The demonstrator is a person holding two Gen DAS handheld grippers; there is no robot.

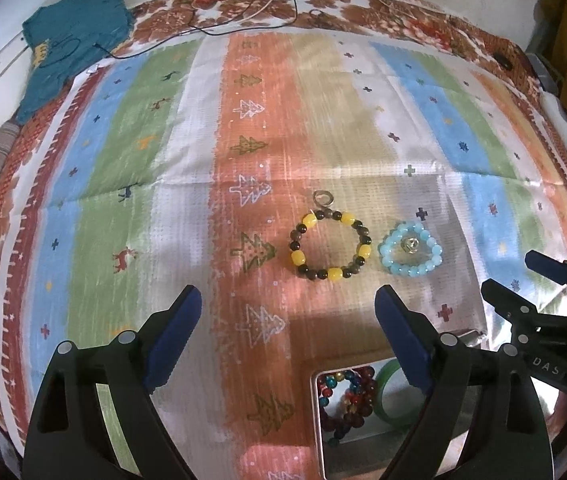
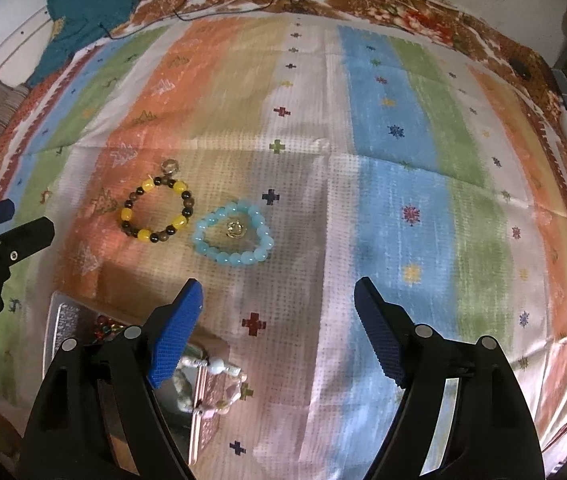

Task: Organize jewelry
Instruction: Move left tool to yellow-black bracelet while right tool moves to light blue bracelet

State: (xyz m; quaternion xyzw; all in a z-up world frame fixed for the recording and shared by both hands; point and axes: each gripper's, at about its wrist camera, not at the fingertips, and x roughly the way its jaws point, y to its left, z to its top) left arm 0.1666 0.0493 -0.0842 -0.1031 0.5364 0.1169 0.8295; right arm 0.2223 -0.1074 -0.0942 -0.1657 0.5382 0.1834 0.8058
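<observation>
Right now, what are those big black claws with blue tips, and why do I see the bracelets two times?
The claws are two grabbers that a person holds, one in each hand. Each carries a camera looking out along its fingers, so you get two pictures of the same striped cloth. One picture is from the left gripper, the other from the right gripper. Both are open and hold nothing. On the cloth lie a yellow and brown bracelet, a light blue bracelet with a small shiny piece inside its loop, and a small ring. Nearer the camera is a metal tin with colourful beads inside.
</observation>
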